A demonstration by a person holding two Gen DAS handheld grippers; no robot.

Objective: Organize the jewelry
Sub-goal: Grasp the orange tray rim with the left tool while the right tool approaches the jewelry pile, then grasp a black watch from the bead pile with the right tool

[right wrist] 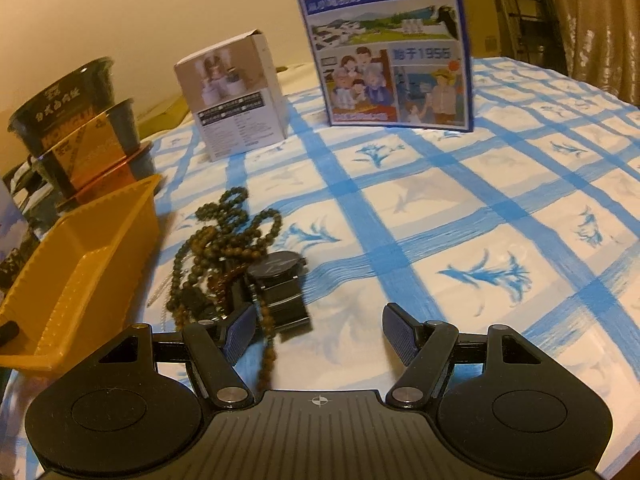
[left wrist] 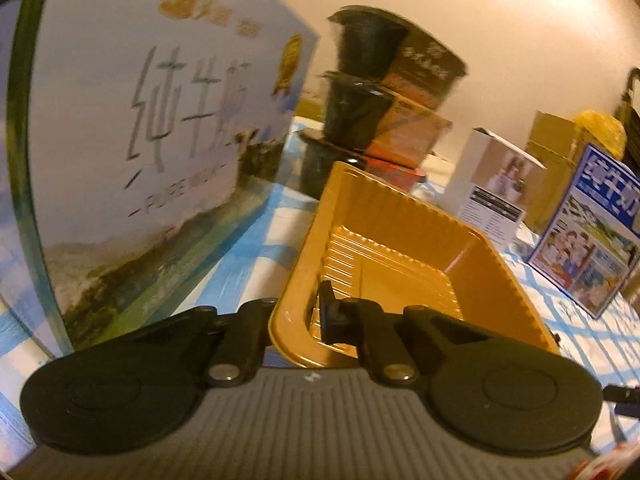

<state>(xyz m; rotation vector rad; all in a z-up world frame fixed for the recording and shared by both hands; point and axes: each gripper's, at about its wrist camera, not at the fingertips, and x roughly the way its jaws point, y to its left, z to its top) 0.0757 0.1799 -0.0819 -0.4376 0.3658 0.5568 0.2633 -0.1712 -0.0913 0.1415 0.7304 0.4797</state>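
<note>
A gold plastic tray [left wrist: 400,248] lies on the checked tablecloth with nothing in it. My left gripper [left wrist: 316,316] is shut on its near wall: one black finger [left wrist: 330,312] stands inside the tray and the other is hidden outside the wall. In the right wrist view the tray [right wrist: 80,264] is at the left. Beside it lies a pile of dark bead strands [right wrist: 224,240] with a black watch [right wrist: 280,284]. My right gripper [right wrist: 320,336] hovers open just right of the pile, its left pad [right wrist: 240,332] close to the beads, nothing between the pads.
A large milk carton box [left wrist: 140,140] stands close on the tray's left. Stacked black noodle bowls [right wrist: 76,120] are behind the tray, then a small white box [right wrist: 236,100] and a blue milk box [right wrist: 384,48]. The blue-checked cloth [right wrist: 480,220] extends to the right.
</note>
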